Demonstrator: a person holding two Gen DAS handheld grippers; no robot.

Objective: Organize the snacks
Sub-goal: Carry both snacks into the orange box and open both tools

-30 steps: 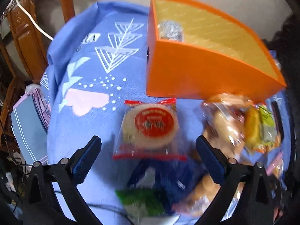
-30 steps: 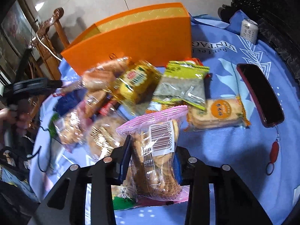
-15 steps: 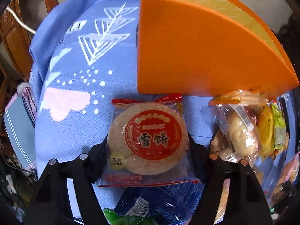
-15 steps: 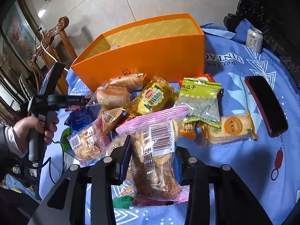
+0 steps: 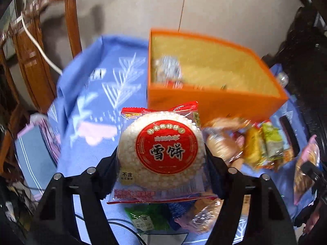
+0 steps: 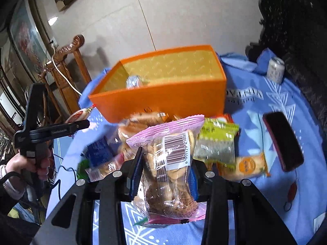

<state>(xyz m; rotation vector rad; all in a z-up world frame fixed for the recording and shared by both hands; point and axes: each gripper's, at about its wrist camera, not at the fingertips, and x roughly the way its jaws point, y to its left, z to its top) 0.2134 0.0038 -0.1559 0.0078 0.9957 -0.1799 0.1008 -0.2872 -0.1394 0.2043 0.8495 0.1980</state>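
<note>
Left tool (image 5: 161,161) clamps 雪饼 rice cracker (image 5: 161,151); right tool (image 6: 166,167) clamps barcoded pink biscuit pack (image 6: 171,171)

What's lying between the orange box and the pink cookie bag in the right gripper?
In the right wrist view, loose snacks: clear-wrapped bread packets sit right between the orange box and the pink cookie bag clamped in the right gripper.

rice cracker pack (image 5: 161,153) (red label), jaws clamped
</note>
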